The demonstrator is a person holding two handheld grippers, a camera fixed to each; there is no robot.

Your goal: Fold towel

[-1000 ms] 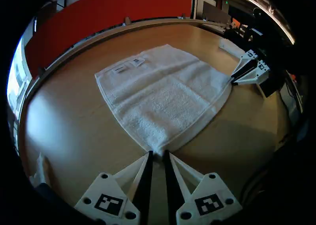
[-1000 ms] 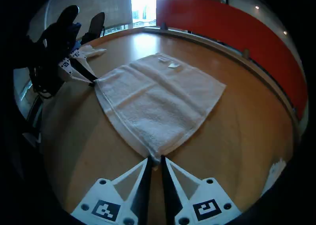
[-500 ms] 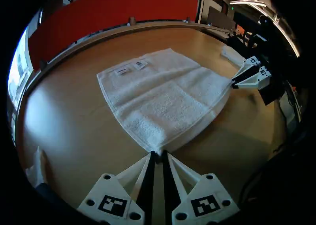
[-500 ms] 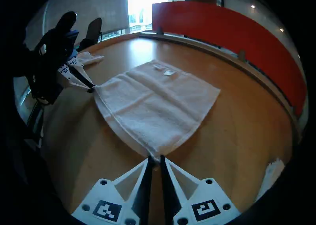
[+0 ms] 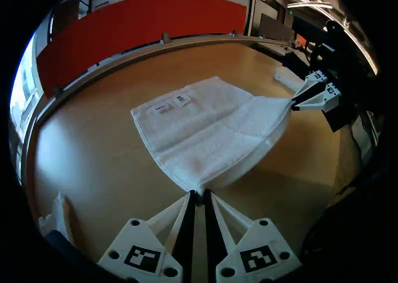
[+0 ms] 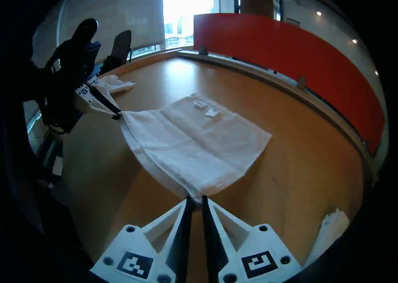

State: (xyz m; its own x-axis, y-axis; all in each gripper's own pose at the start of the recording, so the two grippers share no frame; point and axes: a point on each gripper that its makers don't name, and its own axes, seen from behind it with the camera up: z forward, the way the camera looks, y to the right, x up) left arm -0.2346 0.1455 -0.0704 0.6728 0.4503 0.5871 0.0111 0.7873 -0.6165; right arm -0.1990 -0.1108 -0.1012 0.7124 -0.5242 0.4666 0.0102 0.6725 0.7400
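Near edge of towel (image 5: pixel 209 129) now lifted off bench (image 5: pixel 89 148), higher than half second ago; shadow beneath. Left gripper (image 5: pixel 199 192) fingers clamped on one near corner, right gripper (image 6: pixel 195 199) fingers on other. Far half, ahead of fingers, flat on bench. Fold likely begun.

One white towel (image 5: pixel 209 129), two tags (image 5: pixel 182 100), left gripper (image 5: pixel 199 196) plus right gripper (image 6: pixel 195 201), one wooden table (image 5: pixel 99 148), one red panel (image 5: pixel 139 24), two spare cloths (image 6: pixel 118 85).

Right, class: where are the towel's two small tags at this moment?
In the left gripper view the tags lie at the far-left corner of the towel, by its edge nearest the red wall panel.
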